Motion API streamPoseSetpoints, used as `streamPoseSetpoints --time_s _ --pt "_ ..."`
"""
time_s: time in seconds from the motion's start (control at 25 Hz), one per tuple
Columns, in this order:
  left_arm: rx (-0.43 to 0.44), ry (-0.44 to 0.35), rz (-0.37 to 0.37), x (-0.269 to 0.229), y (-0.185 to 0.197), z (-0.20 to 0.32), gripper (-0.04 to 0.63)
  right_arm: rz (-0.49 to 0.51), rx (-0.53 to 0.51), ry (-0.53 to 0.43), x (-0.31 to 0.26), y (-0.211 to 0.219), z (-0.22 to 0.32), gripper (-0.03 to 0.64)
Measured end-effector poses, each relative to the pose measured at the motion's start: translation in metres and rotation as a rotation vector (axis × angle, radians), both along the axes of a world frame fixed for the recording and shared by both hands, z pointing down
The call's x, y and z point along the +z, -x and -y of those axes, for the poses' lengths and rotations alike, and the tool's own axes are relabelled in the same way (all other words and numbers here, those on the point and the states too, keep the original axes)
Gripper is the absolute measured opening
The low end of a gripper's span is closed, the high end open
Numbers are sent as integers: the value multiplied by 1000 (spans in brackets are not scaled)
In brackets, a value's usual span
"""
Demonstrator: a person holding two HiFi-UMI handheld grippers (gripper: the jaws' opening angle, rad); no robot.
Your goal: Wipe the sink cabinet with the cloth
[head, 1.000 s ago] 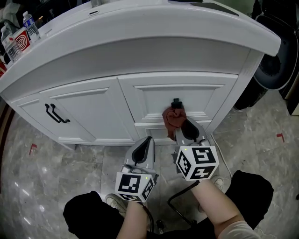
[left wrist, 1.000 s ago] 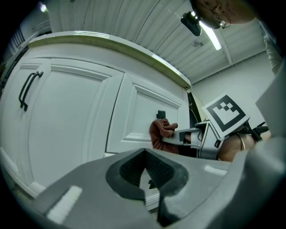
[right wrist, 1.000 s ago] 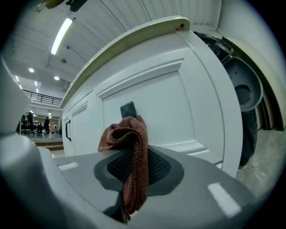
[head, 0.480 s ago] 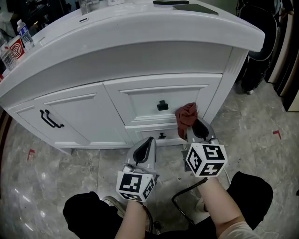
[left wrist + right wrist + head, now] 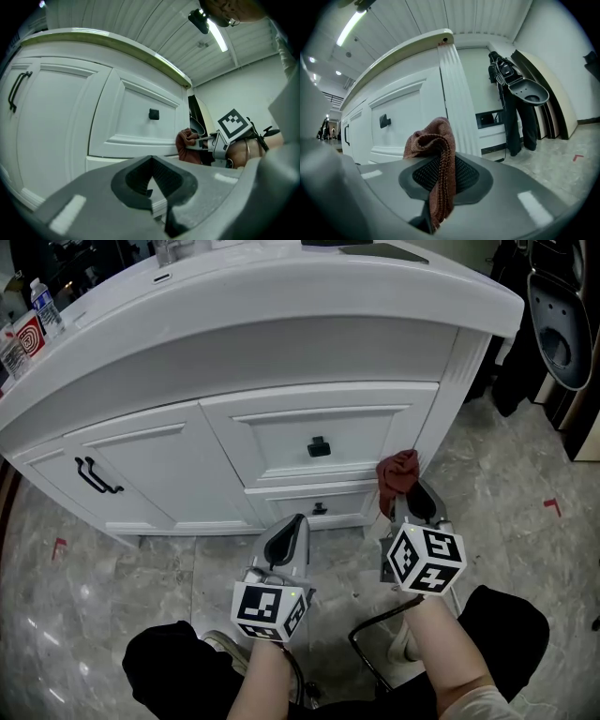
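Head view, right of centre: the right gripper (image 5: 414, 502) is clamped on a reddish-brown cloth (image 5: 397, 472). The cloth is bunched at the right end of the sink cabinet (image 5: 281, 343) front, beside the fluted corner post (image 5: 448, 399); contact with the white surface cannot be confirmed. Right gripper view: the cloth is pinched between the jaws, with a fold hanging down between them. Lower centre: the left gripper (image 5: 289, 542) has its jaws together on nothing and is held apart from the cabinet, below the black drawer knob (image 5: 319, 447).
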State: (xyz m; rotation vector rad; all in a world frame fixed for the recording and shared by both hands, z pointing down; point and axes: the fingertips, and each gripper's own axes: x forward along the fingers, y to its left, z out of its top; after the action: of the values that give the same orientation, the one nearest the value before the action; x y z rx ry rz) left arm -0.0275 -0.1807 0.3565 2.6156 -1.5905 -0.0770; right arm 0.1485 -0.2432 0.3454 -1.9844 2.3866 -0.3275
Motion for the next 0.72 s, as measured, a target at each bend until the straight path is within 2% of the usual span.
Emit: streamPoseSetpoints --time_s 0.12,0.28,0.56,0.72 --pt "-23 17 0 10 10 0 0 -25 -34 -46 -1 20 -7 91" --pt "-70 37 -10 23 32 0 0 -44 -173 -76 7 80 -19 91" --pt "-159 65 -18 41 82 -4 0 -42 -374 -47 41 188 -33 91" --pt "-204 80 -26 51 110 -4 0 -37 -427 -19 63 229 -28 91"
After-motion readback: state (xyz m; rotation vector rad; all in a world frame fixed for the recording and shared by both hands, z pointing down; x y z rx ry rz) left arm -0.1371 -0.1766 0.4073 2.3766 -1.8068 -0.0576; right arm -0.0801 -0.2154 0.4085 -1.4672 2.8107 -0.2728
